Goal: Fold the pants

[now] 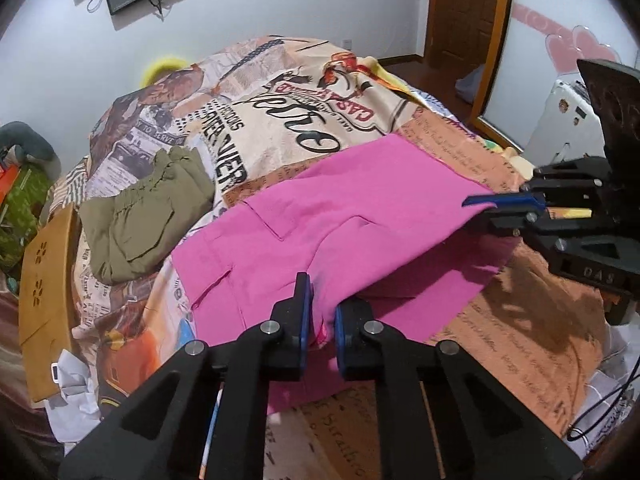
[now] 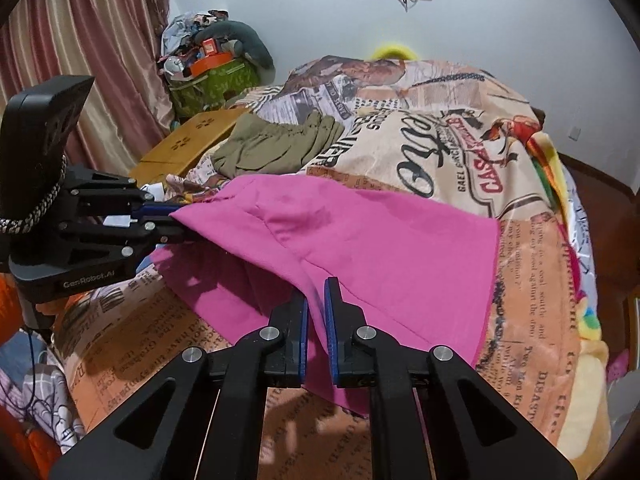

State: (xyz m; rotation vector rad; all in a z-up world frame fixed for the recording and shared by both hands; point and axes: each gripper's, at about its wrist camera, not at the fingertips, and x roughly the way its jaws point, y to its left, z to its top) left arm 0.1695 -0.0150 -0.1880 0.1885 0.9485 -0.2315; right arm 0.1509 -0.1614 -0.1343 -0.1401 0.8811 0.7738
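Pants (image 1: 352, 216) lie w/ long axis left-right, both grippers clamping near edge.

Pink pants (image 1: 340, 216), near edge lifted off the printed bedspread (image 1: 520, 320); far part lying flat

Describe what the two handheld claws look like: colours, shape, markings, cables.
Both are matte black plastic with angular, triangular-cutout linkage arms joined by silver round pins. The fingers carry blue pads. The left claw has "GenRobot.AI" in pale letters on its base, a boxy black head with round holes, and a braided black-and-white cord beside it. The right claw shows raised letters on its base and a similar perforated black head.
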